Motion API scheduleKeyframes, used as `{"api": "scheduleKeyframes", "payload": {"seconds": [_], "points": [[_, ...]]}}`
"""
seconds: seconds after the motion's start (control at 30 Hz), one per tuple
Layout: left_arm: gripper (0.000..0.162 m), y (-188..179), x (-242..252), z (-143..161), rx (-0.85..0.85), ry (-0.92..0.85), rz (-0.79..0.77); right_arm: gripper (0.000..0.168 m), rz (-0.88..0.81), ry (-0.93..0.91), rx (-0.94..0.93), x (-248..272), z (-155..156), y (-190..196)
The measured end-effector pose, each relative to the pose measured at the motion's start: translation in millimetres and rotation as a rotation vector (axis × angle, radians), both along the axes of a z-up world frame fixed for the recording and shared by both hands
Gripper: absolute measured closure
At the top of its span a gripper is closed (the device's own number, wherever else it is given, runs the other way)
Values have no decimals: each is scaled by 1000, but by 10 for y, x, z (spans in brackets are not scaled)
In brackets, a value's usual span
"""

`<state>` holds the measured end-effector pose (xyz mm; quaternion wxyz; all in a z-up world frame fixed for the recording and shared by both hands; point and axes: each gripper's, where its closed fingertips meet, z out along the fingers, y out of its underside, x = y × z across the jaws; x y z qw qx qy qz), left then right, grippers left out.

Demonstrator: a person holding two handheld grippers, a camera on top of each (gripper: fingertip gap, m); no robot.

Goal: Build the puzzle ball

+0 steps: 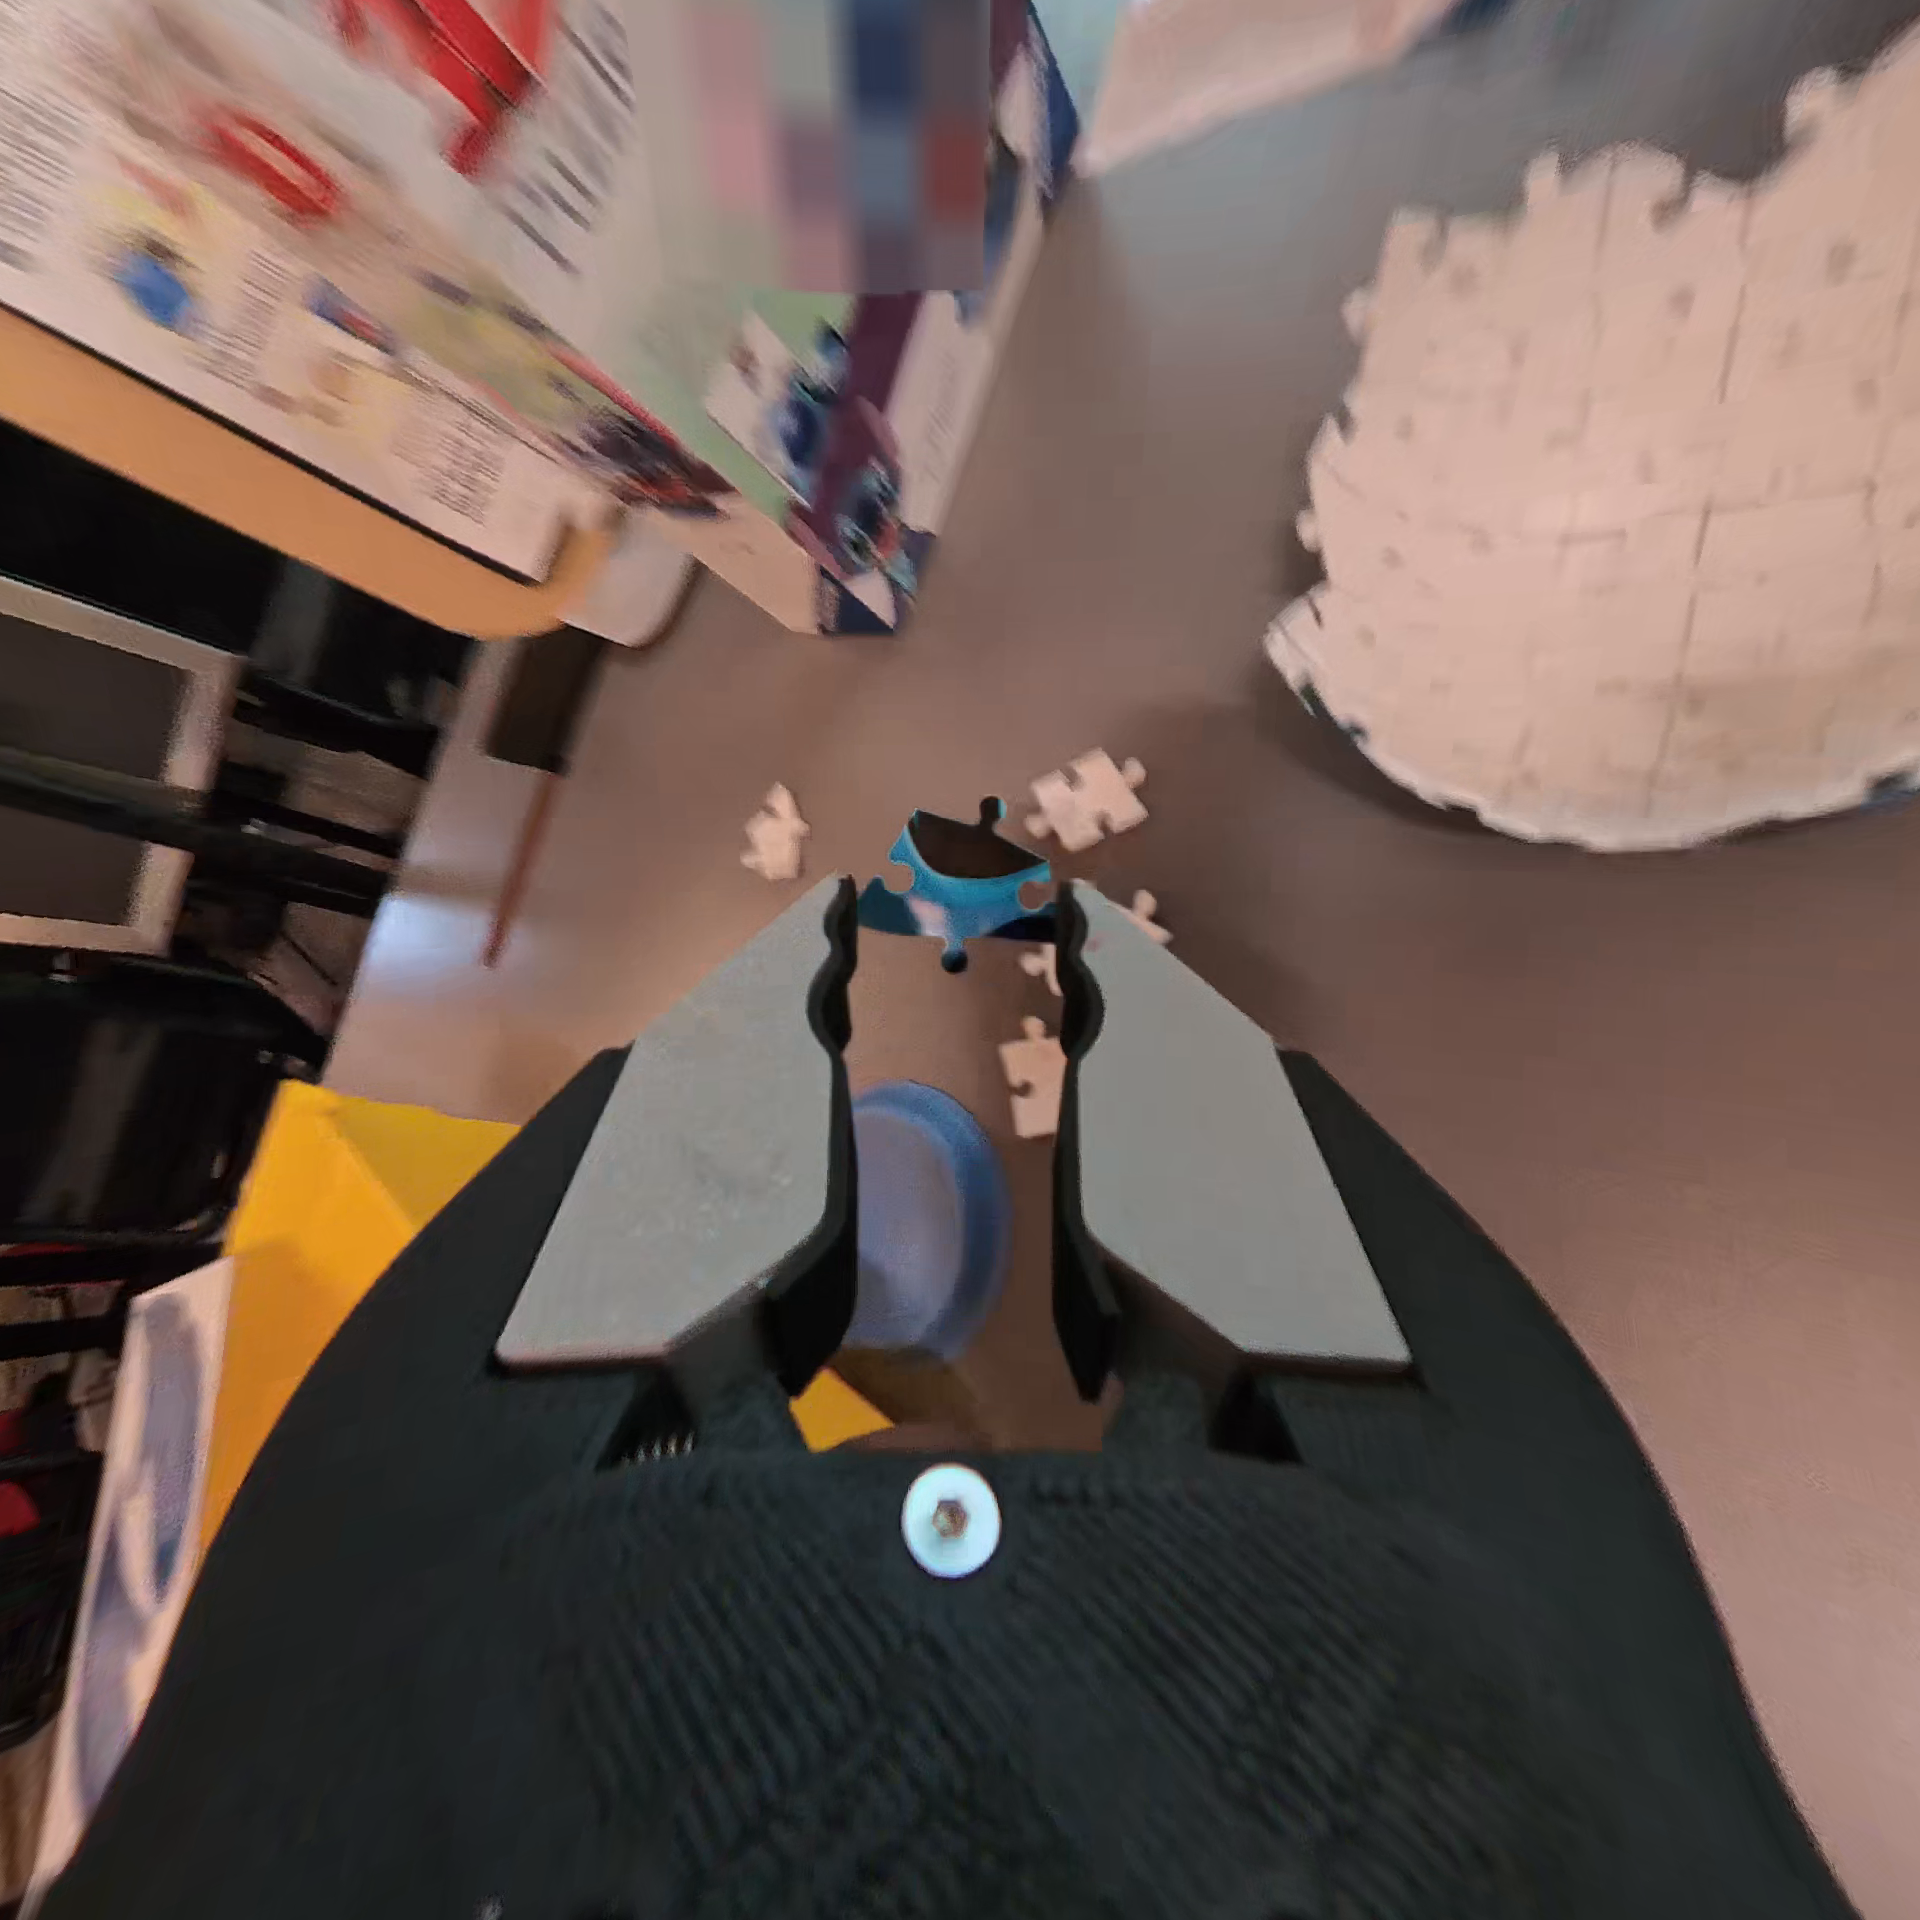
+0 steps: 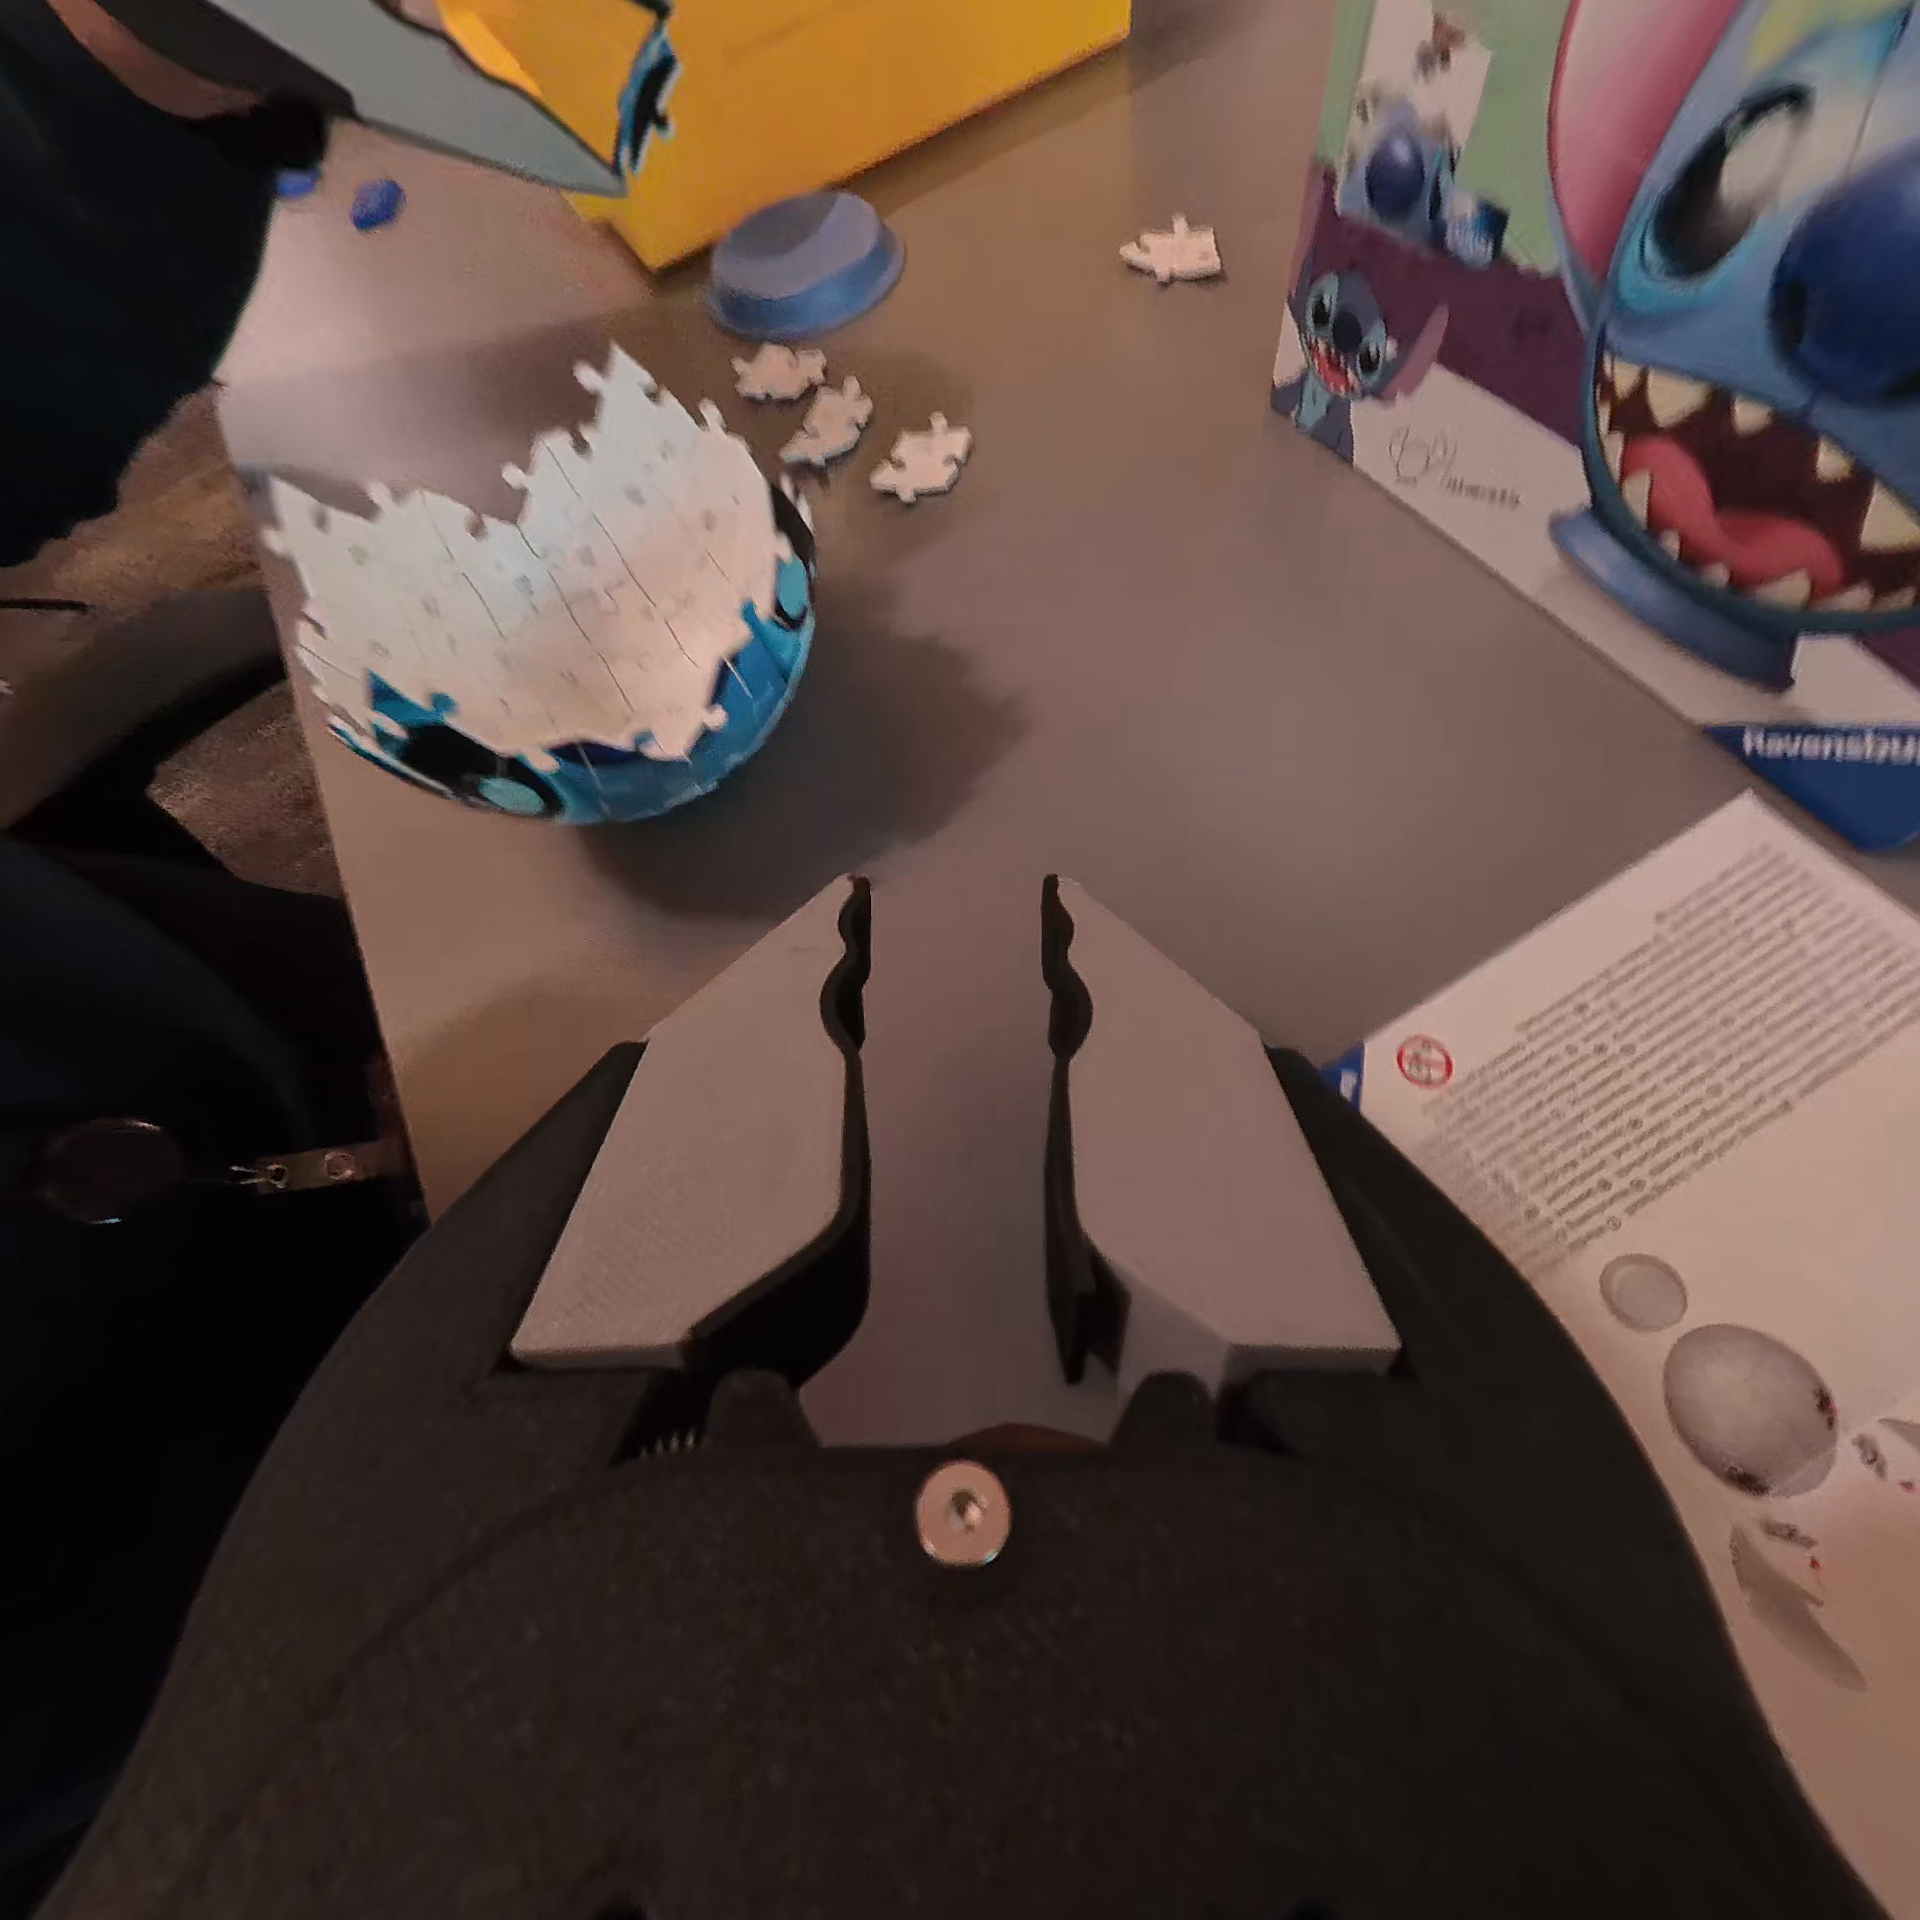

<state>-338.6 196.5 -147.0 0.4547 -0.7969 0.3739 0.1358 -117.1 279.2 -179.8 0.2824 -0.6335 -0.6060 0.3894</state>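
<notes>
Left gripper (image 1: 954,902) pinching a blue puzzle piece (image 1: 961,883) at its tips, carrying it toward the half-built ball (image 2: 540,613) lying bowl-up on the table (image 2: 1195,675), right gripper (image 2: 951,894) hovering parted, empty.

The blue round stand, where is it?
In the right wrist view the blue round stand sits on the table, far side, beside the yellow box.

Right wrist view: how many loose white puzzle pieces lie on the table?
4 puzzle pieces: one alone beside the picture box; three clustered between the blue stand and the partial ball. The ball may hide others.
</notes>
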Motion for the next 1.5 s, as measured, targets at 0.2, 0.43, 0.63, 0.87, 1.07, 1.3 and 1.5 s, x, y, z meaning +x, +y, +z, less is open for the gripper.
{"api": "scheduleKeyframes", "payload": {"seconds": [0.2, 0.43, 0.63, 0.87, 1.07, 1.3, 1.5], "points": [[126, 29, 266, 750, 210, -154, -36, 138, 168, 170, -111, -357, 623, -371], [126, 202, 650, 729, 266, 18, -74, 132, 248, 241, -195, -949, 1135, -651], [126, 295, 826, 779, 301, 78, -115, 131, 232, 197, -206, -1355, 1075, -575], [126, 362, 856, 697, 267, 46, -154, 167, 307, 212, -282, -1479, 1019, -582], [123, 341, 776, 599, 160, -70, -134, 168, 247, 239, -201, -1480, 949, -456], [127, 198, 739, 555, -210, -745, -90, 168, 79, 227, 613, -1292, 918, -258], [139, 289, 815, 684, -351, -1110, -52, 168, 25, 281, 1225, -1147, 1118, -440]]}}
